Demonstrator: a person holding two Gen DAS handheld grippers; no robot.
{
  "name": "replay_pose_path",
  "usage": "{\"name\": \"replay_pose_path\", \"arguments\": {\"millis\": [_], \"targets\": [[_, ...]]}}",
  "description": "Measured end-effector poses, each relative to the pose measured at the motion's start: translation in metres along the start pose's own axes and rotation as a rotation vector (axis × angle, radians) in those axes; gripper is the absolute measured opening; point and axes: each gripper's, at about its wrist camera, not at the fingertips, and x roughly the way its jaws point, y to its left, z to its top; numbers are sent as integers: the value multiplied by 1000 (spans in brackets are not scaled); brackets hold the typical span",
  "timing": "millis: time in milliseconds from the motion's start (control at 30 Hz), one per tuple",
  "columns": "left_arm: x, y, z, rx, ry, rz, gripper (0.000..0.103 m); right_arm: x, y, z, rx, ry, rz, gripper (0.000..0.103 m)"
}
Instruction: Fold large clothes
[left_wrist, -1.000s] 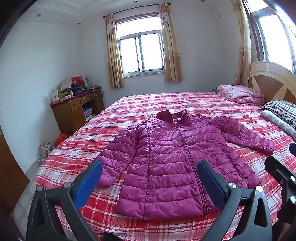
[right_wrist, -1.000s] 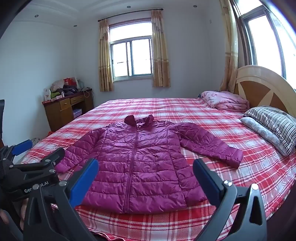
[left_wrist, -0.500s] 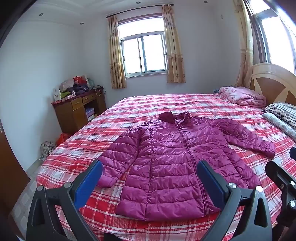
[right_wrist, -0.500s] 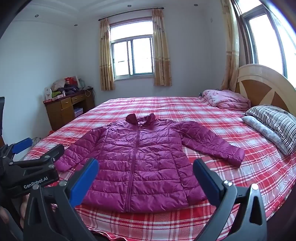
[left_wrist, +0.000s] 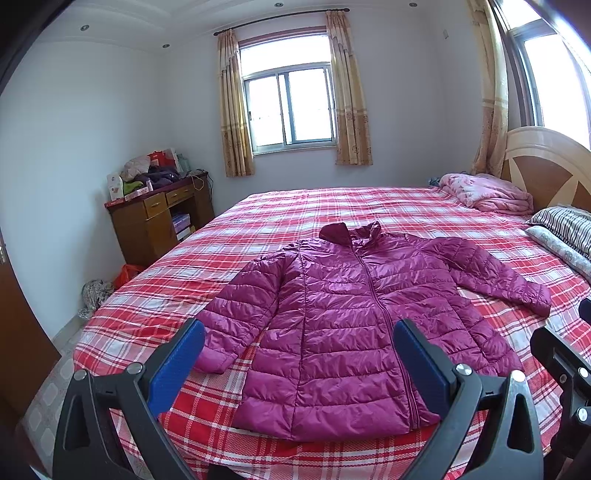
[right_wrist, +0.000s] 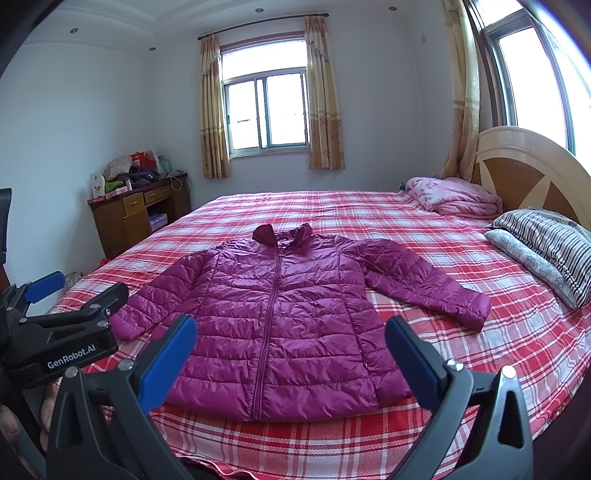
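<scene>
Magenta quilted jacket (left_wrist: 354, 325) — flat, zipped, sleeves spread

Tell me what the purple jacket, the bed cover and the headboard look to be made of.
Jacket: likely thin nylon or polyester shell, padded; glossy sheen, stitched quilt rows. Bed cover: woven cloth, probably cotton; matte red-and-white plaid. Headboard: wood or wood veneer, glossy, brown panels in pale framing.
</scene>
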Motion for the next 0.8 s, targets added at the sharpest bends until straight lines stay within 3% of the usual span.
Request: {"name": "replay_pose_path", "arguments": {"millis": [800], "targets": [[2, 2, 0, -3, 0, 0, 102, 0, 2, -1, 2, 6, 4, 103]]}}
